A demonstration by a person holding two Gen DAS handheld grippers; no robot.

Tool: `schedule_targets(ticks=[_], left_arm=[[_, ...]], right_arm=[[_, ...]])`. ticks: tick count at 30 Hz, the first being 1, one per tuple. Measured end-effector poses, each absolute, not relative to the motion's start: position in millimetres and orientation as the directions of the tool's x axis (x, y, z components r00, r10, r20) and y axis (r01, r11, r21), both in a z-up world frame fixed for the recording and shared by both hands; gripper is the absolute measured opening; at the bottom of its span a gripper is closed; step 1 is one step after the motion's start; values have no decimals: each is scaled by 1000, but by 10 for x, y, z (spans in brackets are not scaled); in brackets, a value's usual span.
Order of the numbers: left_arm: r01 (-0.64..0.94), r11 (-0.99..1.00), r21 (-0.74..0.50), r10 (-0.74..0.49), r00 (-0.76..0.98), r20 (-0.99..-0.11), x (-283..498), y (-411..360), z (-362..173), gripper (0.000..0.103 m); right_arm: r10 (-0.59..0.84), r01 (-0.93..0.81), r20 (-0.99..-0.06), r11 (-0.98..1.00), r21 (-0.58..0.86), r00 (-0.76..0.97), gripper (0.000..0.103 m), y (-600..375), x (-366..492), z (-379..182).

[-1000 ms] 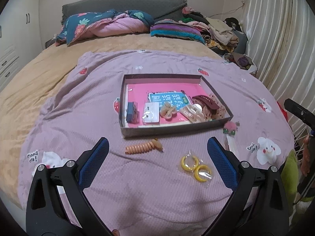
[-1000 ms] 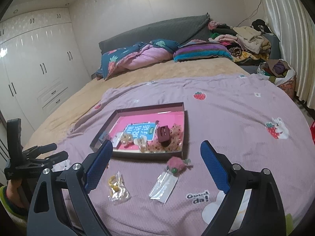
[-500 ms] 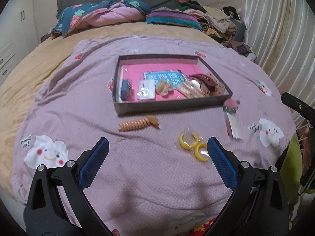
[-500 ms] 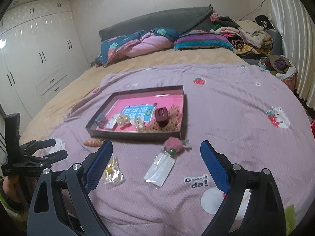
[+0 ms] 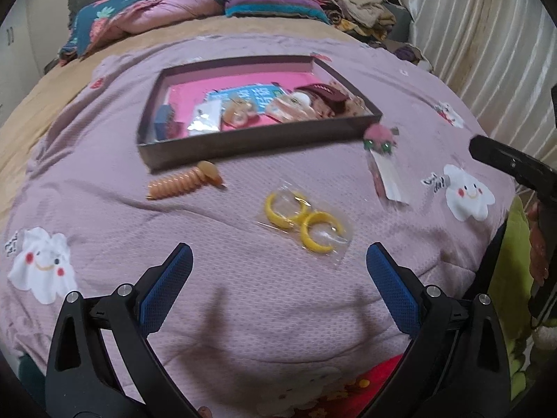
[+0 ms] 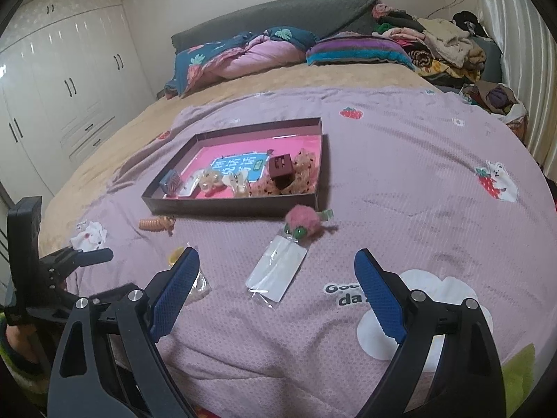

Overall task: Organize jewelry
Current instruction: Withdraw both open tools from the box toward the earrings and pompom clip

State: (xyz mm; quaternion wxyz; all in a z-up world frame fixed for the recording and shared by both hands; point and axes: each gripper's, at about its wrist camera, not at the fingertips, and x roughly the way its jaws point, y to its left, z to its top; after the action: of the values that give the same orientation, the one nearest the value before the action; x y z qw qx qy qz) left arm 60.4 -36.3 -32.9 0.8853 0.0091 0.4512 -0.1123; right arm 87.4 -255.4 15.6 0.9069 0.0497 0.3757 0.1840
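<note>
A dark tray (image 5: pixel 243 141) (image 6: pixel 236 205) with a pink floor lies on the purple blanket and holds several hair clips and small pieces. In front of it lie an orange spiral hair tie (image 5: pixel 181 183) (image 6: pixel 153 224), a clear bag of yellow hoop earrings (image 5: pixel 304 217) (image 6: pixel 175 254), and a pink fuzzy clip on a white card (image 5: pixel 381 155) (image 6: pixel 289 247). My left gripper (image 5: pixel 276 271) stands open just short of the yellow hoops. My right gripper (image 6: pixel 276 273) stands open around the near end of the white card, above the blanket.
The purple blanket (image 6: pixel 400 181) covers a tan bed with pillows (image 6: pixel 243 55) and a heap of clothes (image 6: pixel 438 45) at the far end. White wardrobes (image 6: pixel 62 83) stand left, a curtain (image 5: pixel 487 35) right. The bed's near edge drops off below both grippers.
Both grippers have moved forward and lower toward the blanket; the yellow hoops and the white card now sit much closer to the fingers. Nothing was picked up.
</note>
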Motion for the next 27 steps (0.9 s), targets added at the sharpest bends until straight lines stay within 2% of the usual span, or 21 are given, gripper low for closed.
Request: schedule_targets(ticks=[27], left_arm=[[278, 960, -38, -183, 518, -835, 1073, -626, -782, 93]], right_arm=[[328, -254, -736, 943, 216, 593, 90, -2517, 1436, -280]])
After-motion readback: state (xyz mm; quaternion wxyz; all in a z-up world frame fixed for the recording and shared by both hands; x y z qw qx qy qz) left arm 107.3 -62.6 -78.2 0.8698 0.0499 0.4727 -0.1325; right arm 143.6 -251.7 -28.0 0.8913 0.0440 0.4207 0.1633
